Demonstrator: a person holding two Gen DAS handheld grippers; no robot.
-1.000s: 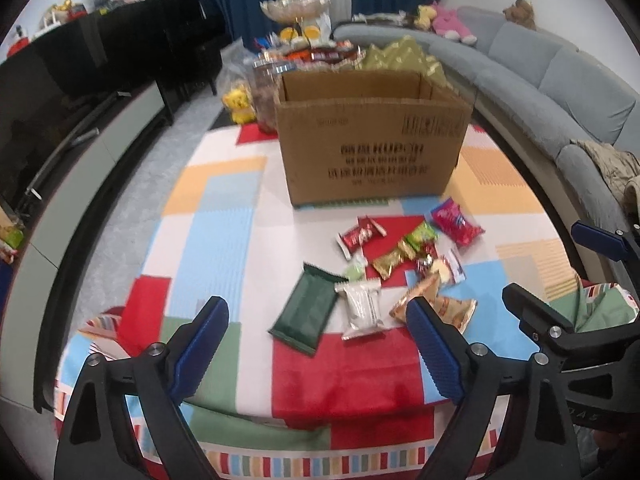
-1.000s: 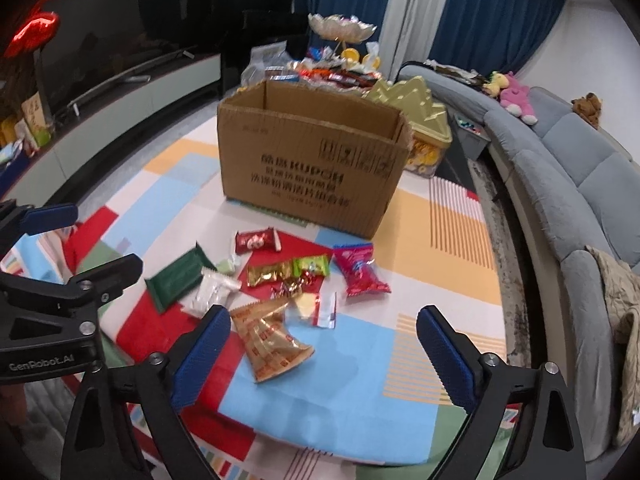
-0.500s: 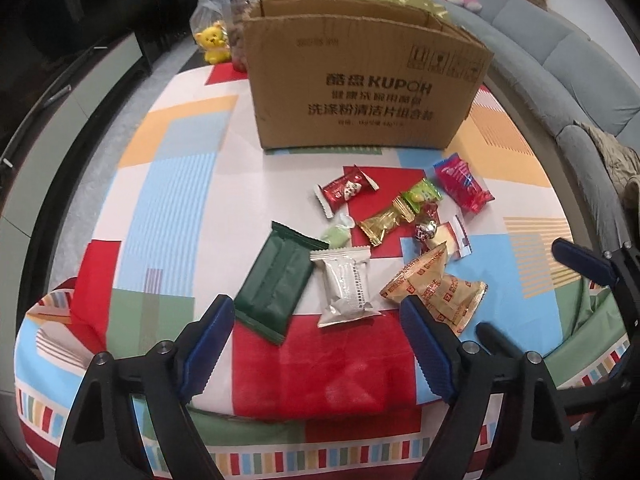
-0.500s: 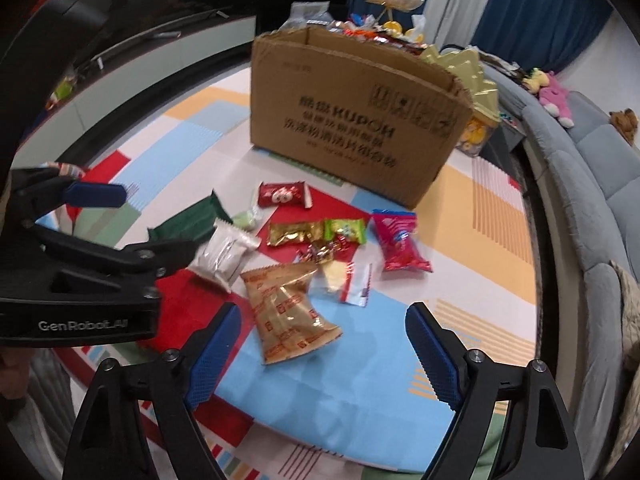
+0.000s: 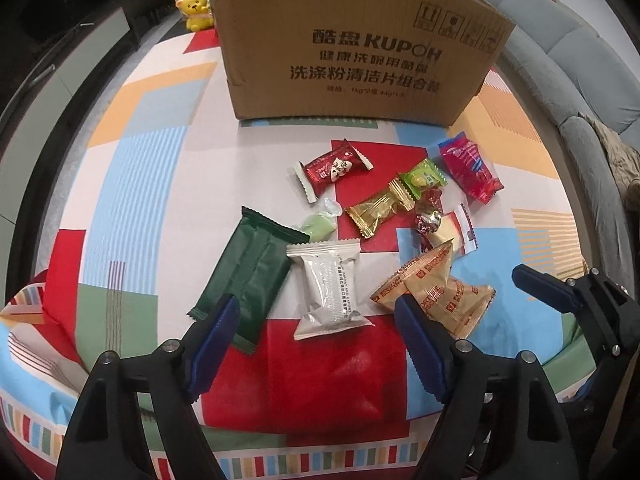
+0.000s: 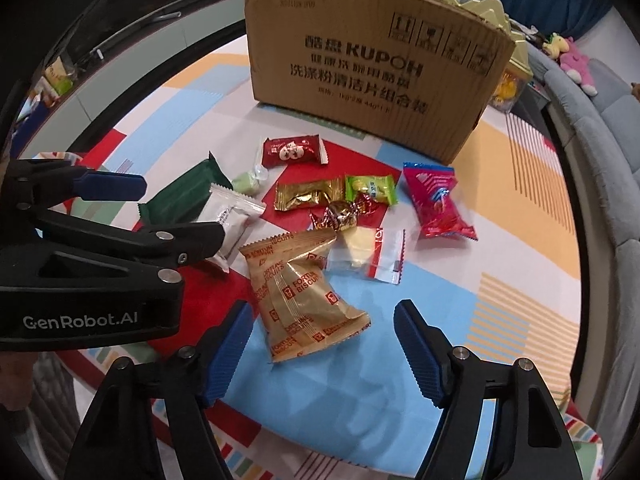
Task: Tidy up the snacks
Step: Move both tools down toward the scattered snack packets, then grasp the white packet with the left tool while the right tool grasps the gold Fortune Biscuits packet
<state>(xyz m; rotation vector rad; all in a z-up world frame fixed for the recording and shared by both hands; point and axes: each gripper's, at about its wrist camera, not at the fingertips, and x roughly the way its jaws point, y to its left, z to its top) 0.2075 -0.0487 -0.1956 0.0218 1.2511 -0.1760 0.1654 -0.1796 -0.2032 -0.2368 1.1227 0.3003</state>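
Observation:
Several wrapped snacks lie on the patchwork tablecloth [image 5: 132,168] in front of a cardboard box [image 5: 360,48]. My left gripper [image 5: 316,332] hangs just above a white packet [image 5: 328,284], its jaws closing with the packet's lower end between them, pads not touching. A dark green packet [image 5: 248,276] lies by its left finger. My right gripper [image 6: 324,340] hovers over a tan biscuit bag [image 6: 300,296], jaws closing around its lower end, no contact visible. Red [image 6: 292,150], gold [image 6: 308,194], light green [image 6: 370,188] and pink [image 6: 436,200] wrappers lie beyond.
The box [image 6: 372,64] stands open-topped behind the snacks. A grey sofa [image 5: 568,60] curves along the right. A yellow bear toy [image 5: 194,10] sits at the table's far left corner. A dark cabinet [image 6: 120,20] runs along the left. The table's front edge [image 5: 280,460] lies under the grippers.
Both grippers have come down and tilted toward the table, nearer the snacks. Their jaws have narrowed. The snacks and box have not moved.

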